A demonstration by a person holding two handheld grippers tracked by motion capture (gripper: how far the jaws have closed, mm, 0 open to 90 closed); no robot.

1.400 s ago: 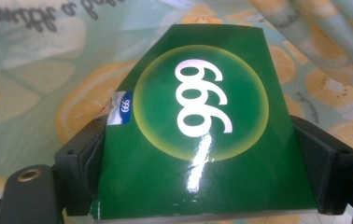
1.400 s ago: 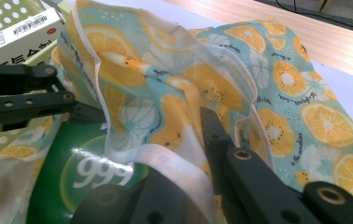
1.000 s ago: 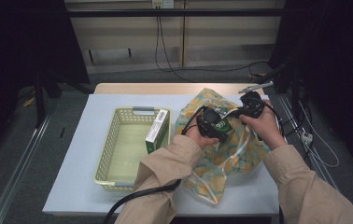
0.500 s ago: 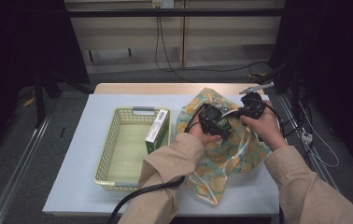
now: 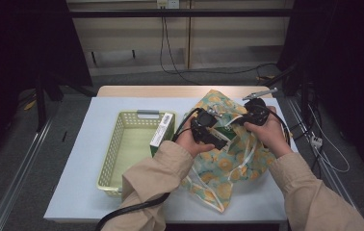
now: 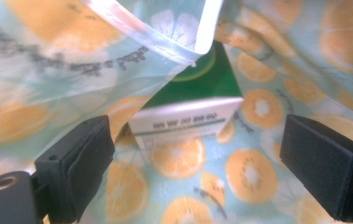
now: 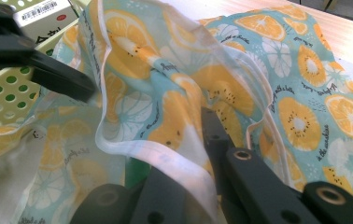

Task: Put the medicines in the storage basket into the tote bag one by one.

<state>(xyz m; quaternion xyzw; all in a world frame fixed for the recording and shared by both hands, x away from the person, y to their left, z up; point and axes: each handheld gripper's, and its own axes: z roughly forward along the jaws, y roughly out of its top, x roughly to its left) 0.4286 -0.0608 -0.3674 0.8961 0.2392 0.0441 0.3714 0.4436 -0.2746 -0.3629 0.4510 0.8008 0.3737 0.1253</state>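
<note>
tongs (image 6: pixel 202 172): jaws apart | green box (image 6: pixel 198 102): inside fruit-print bag (image 6: pixel 268 60)

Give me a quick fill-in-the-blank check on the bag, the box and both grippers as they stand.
1. The right gripper is shut on the rim of the ____.
2. The left gripper has its fingers ____, just after widening, nothing pressed between them.
3. A green box lies ____ the bag.
4. Another box stands in the ____ left of the bag.

Missing words: bag; open; inside; basket
</note>
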